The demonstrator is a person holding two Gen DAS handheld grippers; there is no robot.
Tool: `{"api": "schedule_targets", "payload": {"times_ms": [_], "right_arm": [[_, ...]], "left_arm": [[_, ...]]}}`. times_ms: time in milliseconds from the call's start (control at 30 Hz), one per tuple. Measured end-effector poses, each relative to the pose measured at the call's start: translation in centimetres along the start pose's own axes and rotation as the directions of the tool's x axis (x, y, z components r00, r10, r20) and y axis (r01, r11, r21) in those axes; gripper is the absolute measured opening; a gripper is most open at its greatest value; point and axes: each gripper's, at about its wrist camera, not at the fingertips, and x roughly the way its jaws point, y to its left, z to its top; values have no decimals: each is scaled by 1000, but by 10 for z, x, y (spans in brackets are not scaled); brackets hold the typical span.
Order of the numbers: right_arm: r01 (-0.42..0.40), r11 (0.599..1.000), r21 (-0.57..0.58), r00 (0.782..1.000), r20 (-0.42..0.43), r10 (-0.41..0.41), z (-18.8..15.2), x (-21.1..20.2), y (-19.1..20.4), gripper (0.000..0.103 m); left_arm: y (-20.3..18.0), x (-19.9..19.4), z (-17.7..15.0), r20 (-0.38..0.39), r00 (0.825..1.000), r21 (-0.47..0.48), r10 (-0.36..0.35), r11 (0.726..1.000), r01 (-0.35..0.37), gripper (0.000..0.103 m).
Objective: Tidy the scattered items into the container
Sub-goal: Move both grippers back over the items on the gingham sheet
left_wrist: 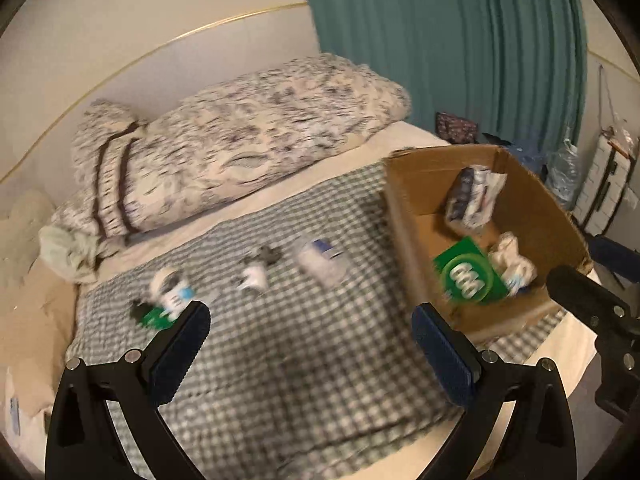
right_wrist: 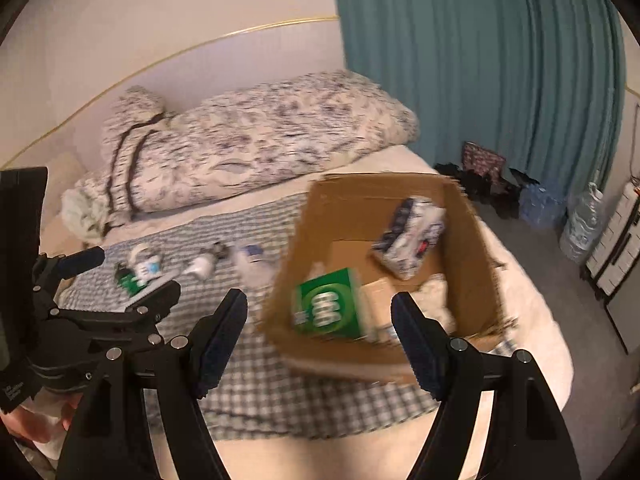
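The cardboard box (right_wrist: pixel 472 240) sat open on the right part of the bed. Inside lay a green carton (right_wrist: pixel 326 306) at the near left, a blue-and-white packet (right_wrist: pixel 410 236) leaning toward the far wall, and a crumpled white cloth (left_wrist: pixel 512 258) at the near right. Both views were motion-blurred, so labels could not be read.

Left gripper (left_wrist: pixel 310 336): jaws wide apart, nothing between them, over bare checked cloth. Right gripper (right_wrist: pixel 320 340): jaws apart, empty, framing the box's near wall and the green carton without touching either.

Still scattered outside the box, in a row left of it: a white-and-blue bottle (left_wrist: pixel 172 290) with a small green item (left_wrist: pixel 154 318) beside it, just past the left gripper's left fingertip; a small white object (left_wrist: pixel 254 276) with a dark piece (left_wrist: pixel 268 256) behind; a pale blue-capped packet (left_wrist: pixel 320 260) nearest the box.

Surface: grey-white checked blanket (left_wrist: pixel 280 360) on a cream sheet. A patterned duvet (left_wrist: pixel 240 140) lay rolled at the head. Teal curtain (right_wrist: pixel 480 60) behind; water bottles (right_wrist: pixel 580 224) stood on the floor.
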Motion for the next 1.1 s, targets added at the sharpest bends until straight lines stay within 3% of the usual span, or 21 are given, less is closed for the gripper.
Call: {"api": "schedule_targets", "payload": {"times_ms": [333,467,667,833,1100], "right_arm": [[-141,983,-114,989,37,146,-8,-31,105,74],[-175,970,-170,983,34,183,-15,-24,138,74],[-166,960,-225,985,6,172,-26,10,166,74],[-139,960,-245,990,-22,137,-30,60,169,75],[-127,954,-270,988,-122,97,-33,157,169,75]], "left_arm": [[120,-50,-42,-28,982,-95,185,978,-186,103],[158,-46,-60,-45,982,-160,184,969,-189,103],[188,-10,-81,-32,985,-191,167,967,-170,103],[196,46,-100,-47,992,-130,113,984,-118,103],[213,128,-122,-154,985,-144,72,985,-95,103]]}}
